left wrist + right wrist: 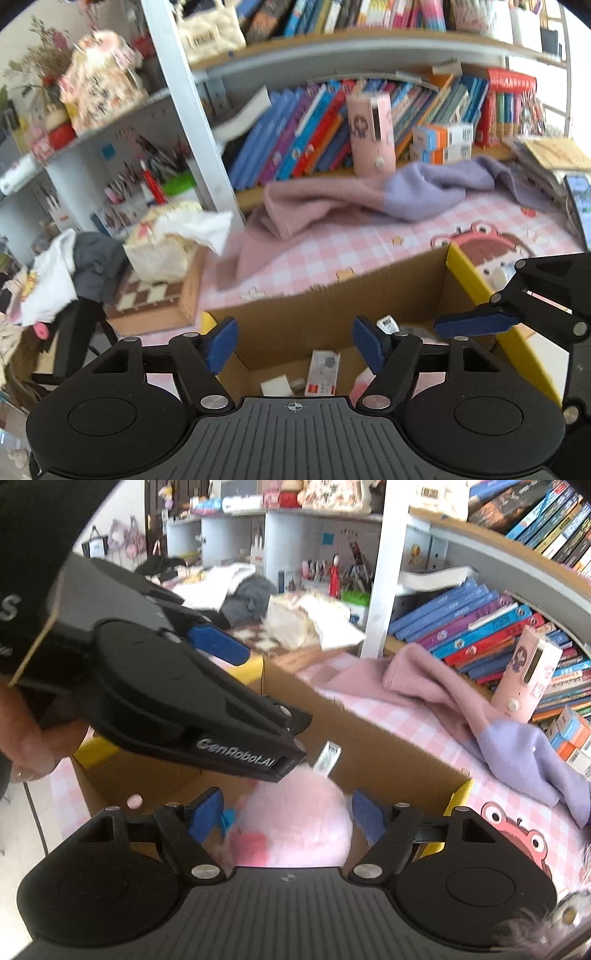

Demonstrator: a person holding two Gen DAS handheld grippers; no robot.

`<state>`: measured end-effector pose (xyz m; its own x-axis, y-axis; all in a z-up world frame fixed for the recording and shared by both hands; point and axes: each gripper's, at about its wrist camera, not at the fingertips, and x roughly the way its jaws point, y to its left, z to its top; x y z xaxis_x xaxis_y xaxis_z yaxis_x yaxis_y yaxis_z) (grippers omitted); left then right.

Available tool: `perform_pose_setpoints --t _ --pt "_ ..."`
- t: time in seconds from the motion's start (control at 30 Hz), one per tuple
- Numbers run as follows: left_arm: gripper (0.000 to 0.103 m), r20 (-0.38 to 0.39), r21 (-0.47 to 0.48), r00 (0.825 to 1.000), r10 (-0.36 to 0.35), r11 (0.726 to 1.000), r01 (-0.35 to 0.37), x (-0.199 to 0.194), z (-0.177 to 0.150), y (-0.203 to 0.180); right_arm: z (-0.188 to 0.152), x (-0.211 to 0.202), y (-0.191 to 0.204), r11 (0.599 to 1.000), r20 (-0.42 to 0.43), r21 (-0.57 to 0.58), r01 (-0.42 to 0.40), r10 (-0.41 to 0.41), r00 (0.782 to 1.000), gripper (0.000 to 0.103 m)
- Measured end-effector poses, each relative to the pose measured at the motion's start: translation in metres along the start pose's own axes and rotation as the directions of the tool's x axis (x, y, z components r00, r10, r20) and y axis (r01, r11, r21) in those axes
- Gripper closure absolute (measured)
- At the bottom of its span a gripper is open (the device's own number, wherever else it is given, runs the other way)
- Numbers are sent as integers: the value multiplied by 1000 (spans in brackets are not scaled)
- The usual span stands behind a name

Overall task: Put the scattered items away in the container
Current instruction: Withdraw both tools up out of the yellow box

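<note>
Right claw (286, 818) hangs right over the cardboard box (369, 746), its blue pads spread apart, and the pink plush toy (295, 819) sits just below between them, apparently loose from both. No pad presses on it, so that reads as let go. Soft, light, squashy stuff; it should settle anywhere and needs no careful hold.

Left claw (293, 345) is parted too, nothing between the pads, angled down into the same box, where a small white-and-red packet (323, 373) and 1 white block (277, 384) lie on the bottom. From the right wrist view, the left claw crosses in from the left with a hand (26, 734) behind it.

Beyond the box, on the pink checked surface (332, 243), sprawls the pink and lilac cloth (369, 199). That looks like the next candidate: limp and light, best pinched at a bunched fold so it lifts in 1 piece. Behind it a pink cylinder (371, 133) stands upright against the books (295, 140), stiffer and likely smoother.
</note>
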<state>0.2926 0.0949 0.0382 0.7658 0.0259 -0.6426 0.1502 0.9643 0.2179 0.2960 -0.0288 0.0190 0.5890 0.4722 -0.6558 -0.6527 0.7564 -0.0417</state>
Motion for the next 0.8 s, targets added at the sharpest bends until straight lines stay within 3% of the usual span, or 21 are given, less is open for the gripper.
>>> perform_pose_setpoints --t 0.23,0.43,0.8 --pt "22 95 -71 995 33 997 -27 -51 -3 7 7 -35 -6 999 83 33 22 -25 996 24" --pt "20 123 -116 991 52 993 -38 -84 -13 10 13 -68 -12 996 156 67 56 -66 986 24" --pt "18 159 -183 983 88 981 -58 -124 -38 16 -1 -108 -7 991 180 73 115 -126 976 22"
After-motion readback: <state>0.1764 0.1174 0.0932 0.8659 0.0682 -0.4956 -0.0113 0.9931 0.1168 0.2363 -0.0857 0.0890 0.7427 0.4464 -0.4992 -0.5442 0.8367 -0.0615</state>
